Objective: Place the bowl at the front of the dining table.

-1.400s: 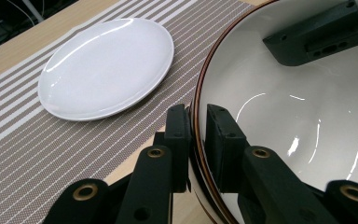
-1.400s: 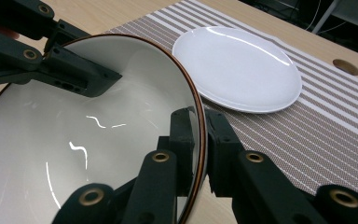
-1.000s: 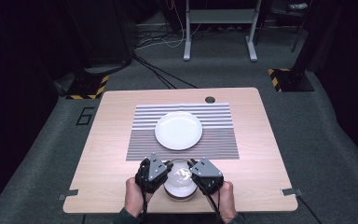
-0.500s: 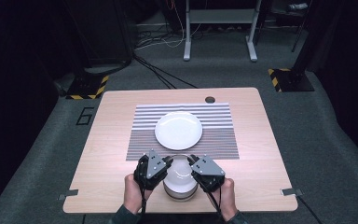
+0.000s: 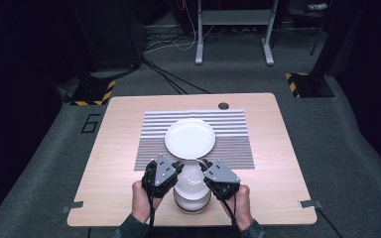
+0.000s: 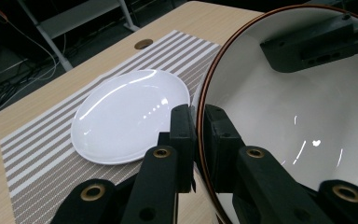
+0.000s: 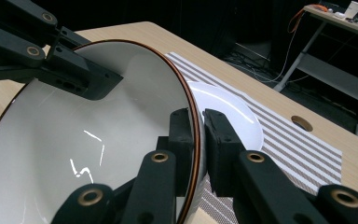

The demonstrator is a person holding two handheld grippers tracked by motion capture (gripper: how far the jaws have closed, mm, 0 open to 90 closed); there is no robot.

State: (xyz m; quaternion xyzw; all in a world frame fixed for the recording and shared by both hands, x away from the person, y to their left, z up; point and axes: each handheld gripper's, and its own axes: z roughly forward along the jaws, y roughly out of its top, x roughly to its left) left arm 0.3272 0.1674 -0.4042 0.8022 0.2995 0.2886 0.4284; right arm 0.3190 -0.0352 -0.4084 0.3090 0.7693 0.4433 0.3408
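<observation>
Both claws are pinching the bowl point(image 5: 191, 182) by its rim, left claw point(image 6: 196, 135) and right claw point(image 7: 199, 140) on opposite sides, tipped over the bench's point(image 5: 119, 148) near edge. The plate point(image 5: 190, 138) sits just beyond on the striped mat point(image 5: 233, 144), with bare wood either side.

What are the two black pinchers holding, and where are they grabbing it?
Both hold one white bowl by its thin brown rim: the left gripper pinches one side, the right gripper the opposite side, one jaw inside and one outside.
</observation>
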